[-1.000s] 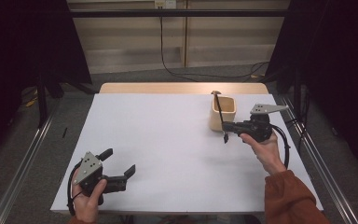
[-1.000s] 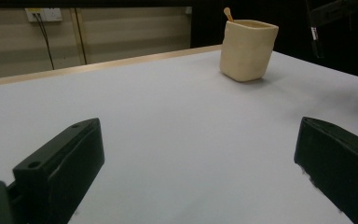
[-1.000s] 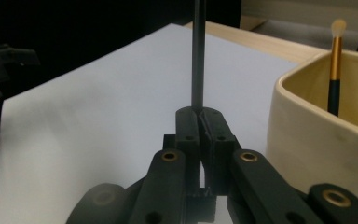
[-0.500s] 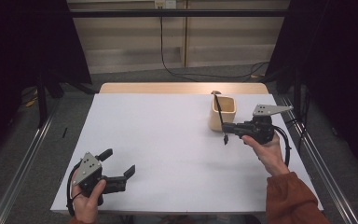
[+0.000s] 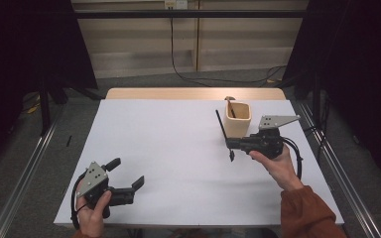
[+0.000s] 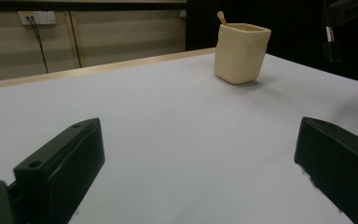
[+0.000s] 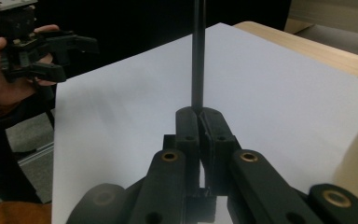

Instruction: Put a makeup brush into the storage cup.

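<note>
Overhead light falls evenly on the white rectangular table cover (image 5: 178, 158), while the surroundings stay dim. In the gripper views the near black jaws blur. A soft shadow sits beside the cream square-sided cup (image 6: 240, 53).

Desk (image 5: 178, 148), white-topped, wooden far edge. Square cream-coloured holder cup (image 5: 238, 119), far right, a wooden stick inside. Right gripper (image 5: 231, 144) beside the cup, jaws clamped on a thin black rod (image 5: 223, 130). Left gripper (image 5: 127, 174), near-left corner, jaws spread wide.
</note>
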Demonstrator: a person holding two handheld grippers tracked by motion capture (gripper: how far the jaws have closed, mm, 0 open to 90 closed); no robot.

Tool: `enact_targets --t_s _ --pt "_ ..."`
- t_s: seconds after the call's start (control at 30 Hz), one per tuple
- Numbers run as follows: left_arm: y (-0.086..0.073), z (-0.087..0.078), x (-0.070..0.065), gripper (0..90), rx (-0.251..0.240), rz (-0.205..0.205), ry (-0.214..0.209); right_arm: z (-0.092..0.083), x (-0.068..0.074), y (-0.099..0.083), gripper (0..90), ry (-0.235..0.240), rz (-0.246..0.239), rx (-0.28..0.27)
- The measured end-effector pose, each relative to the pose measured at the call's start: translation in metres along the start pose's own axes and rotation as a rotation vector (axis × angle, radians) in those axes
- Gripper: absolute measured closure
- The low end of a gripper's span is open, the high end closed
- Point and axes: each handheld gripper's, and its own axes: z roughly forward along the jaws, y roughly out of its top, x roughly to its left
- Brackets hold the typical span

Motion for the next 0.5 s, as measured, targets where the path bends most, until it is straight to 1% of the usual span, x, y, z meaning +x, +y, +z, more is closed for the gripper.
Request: enact_targets --t_s 0.17,0.4,0.5 --pt "0.0 0.0 0.0 1.5 -0.001 0.003 -0.002 0.008 0.007 0.0 86.1 0.026 -0.012 0.028" --pt "0.0 0.0 -0.001 1.4 -0.001 0.003 -0.004 0.015 0.02 0.007 86.1 0.064 -0.044 0.04" --pt "0.0 0.0 -0.001 1.4 0.001 0.003 -0.001 0.021 0.024 0.008 86.1 0.083 -0.054 0.064"
